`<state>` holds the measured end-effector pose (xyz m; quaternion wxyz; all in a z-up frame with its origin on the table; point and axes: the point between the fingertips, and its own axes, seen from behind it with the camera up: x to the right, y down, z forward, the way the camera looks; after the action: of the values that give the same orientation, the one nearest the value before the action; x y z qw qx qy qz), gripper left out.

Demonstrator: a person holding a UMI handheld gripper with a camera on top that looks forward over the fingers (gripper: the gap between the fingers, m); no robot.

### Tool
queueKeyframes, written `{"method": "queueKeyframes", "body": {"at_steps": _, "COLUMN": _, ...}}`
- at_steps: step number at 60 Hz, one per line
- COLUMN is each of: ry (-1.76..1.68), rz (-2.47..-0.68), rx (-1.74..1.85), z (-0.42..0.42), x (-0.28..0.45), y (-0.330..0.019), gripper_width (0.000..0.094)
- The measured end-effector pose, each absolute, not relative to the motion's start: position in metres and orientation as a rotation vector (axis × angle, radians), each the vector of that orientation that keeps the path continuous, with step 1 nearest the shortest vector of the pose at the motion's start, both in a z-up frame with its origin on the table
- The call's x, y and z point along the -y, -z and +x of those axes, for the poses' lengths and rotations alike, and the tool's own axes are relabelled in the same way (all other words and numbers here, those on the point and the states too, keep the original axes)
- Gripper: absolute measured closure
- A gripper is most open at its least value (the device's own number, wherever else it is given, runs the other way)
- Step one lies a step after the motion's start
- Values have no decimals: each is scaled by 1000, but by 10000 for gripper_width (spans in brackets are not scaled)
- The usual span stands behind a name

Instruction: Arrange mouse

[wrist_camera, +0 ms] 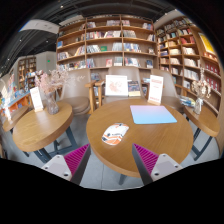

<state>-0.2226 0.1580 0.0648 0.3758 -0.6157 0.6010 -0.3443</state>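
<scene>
Mouse [116, 131] small, indistinct on round table [150, 140] near blue mat [152, 115]; fingers [75, 162] apart, empty.

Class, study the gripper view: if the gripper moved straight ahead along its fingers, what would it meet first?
The gripper, fingers open and holding nothing, points at the round wooden table. It would probably meet the table's near edge first, then the small item lying on it, possibly the mouse. Depth is hard to judge.

- You have no readable text anywhere here.
- The two white standing signs [117, 86] [155, 90] on your round table [140, 140] carry print too small to read.
- The magazine [115, 133] lying on that table shows a printed cover, wording illegible.
- The bookshelf [106, 42] spines give no legible titles.
</scene>
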Motion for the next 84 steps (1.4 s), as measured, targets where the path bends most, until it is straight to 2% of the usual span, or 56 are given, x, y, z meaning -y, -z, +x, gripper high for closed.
{"method": "queueKeyframes", "body": {"at_steps": 34, "ry": 877, "rz": -1632, "rx": -1644, "z": -115, "x": -173, "y": 7, "gripper_width": 77}}
{"method": "queueKeyframes", "body": {"at_steps": 58, "ry": 830, "rz": -1664, "rx": -1682, "z": -58, "x": -175, "y": 12, "gripper_width": 81}}
{"method": "queueKeyframes", "body": {"at_steps": 64, "ry": 851, "rz": -1649, "rx": -1702, "z": -54, "x": -167, "y": 11, "gripper_width": 210}}
{"method": "queueKeyframes", "body": {"at_steps": 69, "ry": 874, "rz": -1642, "rx": -1692, "z": -51, "x": -163, "y": 12, "gripper_width": 433}}
{"method": "queueKeyframes", "body": {"at_steps": 78, "ry": 857, "rz": -1680, "rx": -1701, "z": -52, "x": -159, "y": 8, "gripper_width": 490}}
{"method": "queueKeyframes", "body": {"at_steps": 84, "ry": 832, "rz": -1675, "rx": -1670, "z": -53, "x": -151, "y": -15, "gripper_width": 491}}
